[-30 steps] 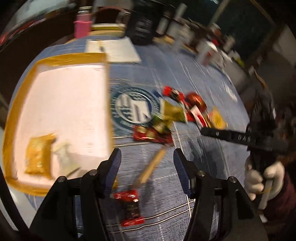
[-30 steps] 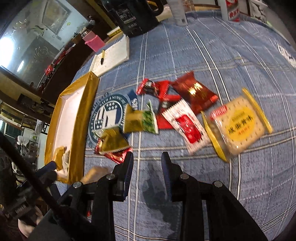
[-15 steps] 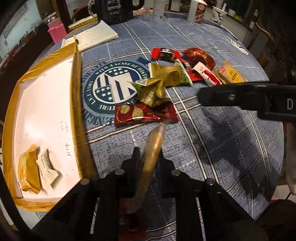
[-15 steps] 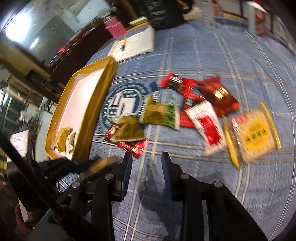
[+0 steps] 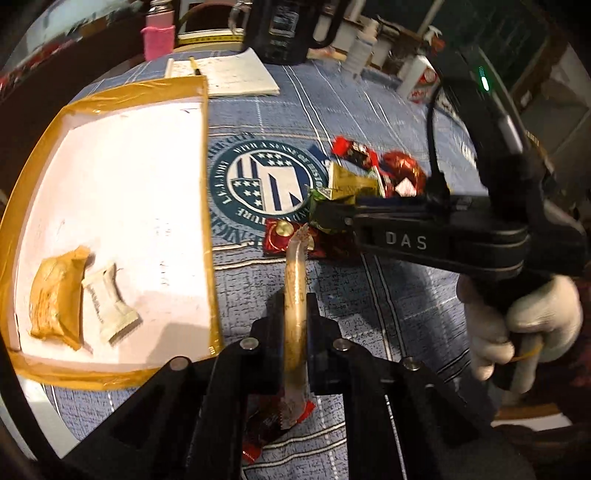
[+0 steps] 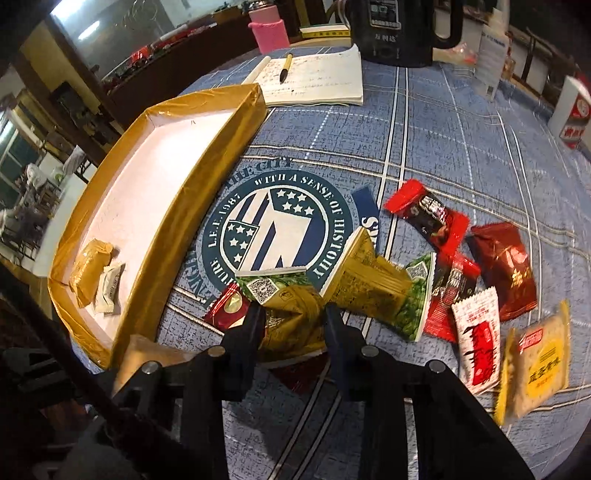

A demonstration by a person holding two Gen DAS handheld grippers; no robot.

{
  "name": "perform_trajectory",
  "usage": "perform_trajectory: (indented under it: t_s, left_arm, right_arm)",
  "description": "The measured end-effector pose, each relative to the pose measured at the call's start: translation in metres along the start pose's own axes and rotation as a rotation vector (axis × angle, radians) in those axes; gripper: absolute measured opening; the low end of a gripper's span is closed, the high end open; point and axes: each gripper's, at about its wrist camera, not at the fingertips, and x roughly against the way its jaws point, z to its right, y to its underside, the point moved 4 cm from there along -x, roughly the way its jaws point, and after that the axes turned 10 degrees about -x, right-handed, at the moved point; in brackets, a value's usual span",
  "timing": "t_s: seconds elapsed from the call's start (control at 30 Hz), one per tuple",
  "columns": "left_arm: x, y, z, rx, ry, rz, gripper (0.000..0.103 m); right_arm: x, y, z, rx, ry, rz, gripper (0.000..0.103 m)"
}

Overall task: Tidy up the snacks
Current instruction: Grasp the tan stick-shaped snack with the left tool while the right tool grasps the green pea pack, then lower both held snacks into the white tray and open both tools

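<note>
My left gripper (image 5: pixel 293 314) is shut on a long tan snack packet (image 5: pixel 295 295), held above the blue tablecloth just right of the gold-rimmed white tray (image 5: pixel 205 155). The tray holds a gold packet (image 5: pixel 55 295) and a small white packet (image 5: pixel 109 302). My right gripper (image 6: pixel 293 317) is open, its fingers on either side of a crumpled gold-green packet (image 6: pixel 291 314) in the snack pile; I cannot tell if they touch it. It also shows in the left wrist view (image 5: pixel 325 218).
Several snacks lie right of the round logo: a gold-green packet (image 6: pixel 380 291), red packets (image 6: pixel 428 216), a dark red packet (image 6: pixel 506 269), a white-red sachet (image 6: pixel 478 332), a yellow cracker pack (image 6: pixel 539 369). A red packet (image 5: pixel 273 424) lies under my left gripper. A notebook (image 6: pixel 314 79), black kettle (image 6: pixel 391 29) stand behind.
My left gripper closed on the tan packet and lifted it toward the tray's right edge. My right gripper moved forward into the pile, its fingers now around the crumpled gold-green packet.
</note>
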Motion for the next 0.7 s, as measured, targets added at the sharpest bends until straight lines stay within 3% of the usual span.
perform_trajectory:
  t_s: [0.37, 0.53, 0.7]
  left_arm:
    - [0.042, -0.015, -0.046, 0.165, 0.056, 0.118, 0.010]
    - [0.060, -0.023, -0.086, 0.215, -0.003, 0.157, 0.010]
    - [0.058, -0.025, -0.136, 0.284, -0.042, 0.151, 0.010]
  right_arm:
    - [0.032, -0.005, -0.002, -0.062, -0.053, 0.038, 0.015]
    - [0.051, -0.016, -0.034, -0.032, -0.125, 0.076, 0.015]
    - [0.039, -0.026, -0.086, 0.003, -0.221, 0.029, 0.015]
